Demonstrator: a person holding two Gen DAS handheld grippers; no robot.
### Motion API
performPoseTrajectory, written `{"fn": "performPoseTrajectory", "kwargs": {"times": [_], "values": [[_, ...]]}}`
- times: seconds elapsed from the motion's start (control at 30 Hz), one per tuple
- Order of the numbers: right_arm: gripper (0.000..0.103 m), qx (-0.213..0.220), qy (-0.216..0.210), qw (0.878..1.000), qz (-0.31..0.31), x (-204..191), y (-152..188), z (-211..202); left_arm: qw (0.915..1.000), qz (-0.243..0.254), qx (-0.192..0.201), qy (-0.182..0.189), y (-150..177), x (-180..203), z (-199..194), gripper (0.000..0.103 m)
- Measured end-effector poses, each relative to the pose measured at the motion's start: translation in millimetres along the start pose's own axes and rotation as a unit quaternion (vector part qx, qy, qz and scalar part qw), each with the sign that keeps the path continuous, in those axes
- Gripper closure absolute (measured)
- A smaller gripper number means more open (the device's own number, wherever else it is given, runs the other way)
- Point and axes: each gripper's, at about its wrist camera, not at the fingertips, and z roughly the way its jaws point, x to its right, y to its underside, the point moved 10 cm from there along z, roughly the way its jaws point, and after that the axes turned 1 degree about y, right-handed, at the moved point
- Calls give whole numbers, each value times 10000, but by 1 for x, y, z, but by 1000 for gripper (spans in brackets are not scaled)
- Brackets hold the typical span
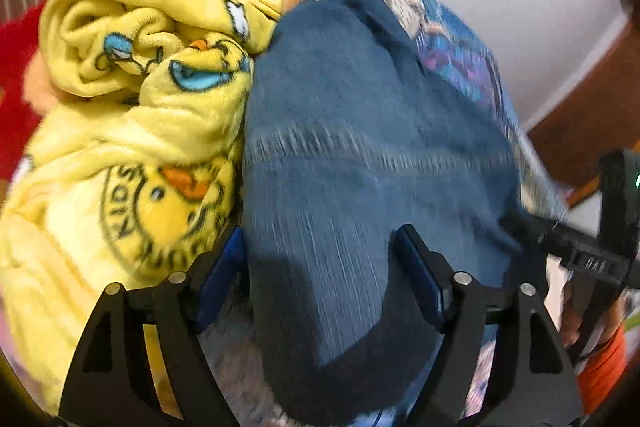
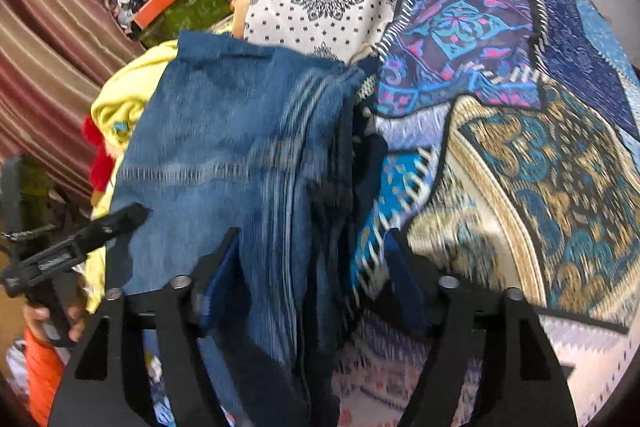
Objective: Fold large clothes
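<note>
Both tongs, the left tongs (image 1: pixel 320 267) and the right tongs (image 2: pixel 312 267), are spread around the blue jeans (image 1: pixel 360 147) on the patterned bedspread (image 2: pixel 520 107).

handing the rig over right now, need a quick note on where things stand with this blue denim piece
Left gripper: jaws open, blue denim garment lying between the fingers, not clamped.
Right gripper: jaws open, same garment between them.
The garment lies on the patchwork bedspread, apparently already doubled over with layered edges showing on its right side. The yellow duck blanket is bunched on its left.
Left to do: finish and flatten the fold; frames are blurred, so check edge alignment.
</note>
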Motion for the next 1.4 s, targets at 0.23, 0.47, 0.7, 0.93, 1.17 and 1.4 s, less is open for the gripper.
{"fn": "performPoseTrajectory", "kwargs": {"times": [0.23, 0.47, 0.7, 0.93, 1.17, 1.4], "values": [[24, -422, 68, 9991, -76, -4, 44, -10, 9938, 890, -232, -624, 65, 18, -36, 24], [24, 67, 44, 9987, -497, -33, 58, -80, 9923, 913, 264, -799, 73, 38, -111, 24], [24, 1488, -250, 9853, -797, -84, 42, -201, 9760, 1114, 1727, -723, 45, 96, -225, 24], [24, 2990, -440, 9484, -956, -128, 53, -321, 9325, 1432, 3273, -531, 56, 167, -345, 24], [24, 3873, -340, 9140, -1159, -158, 87, -381, 8898, 1570, 4233, -672, 101, 205, -406, 24], [20, 3996, -271, 9124, -843, -149, 106, -378, 8819, 1428, 4412, -847, 136, 204, -413, 10]]}}
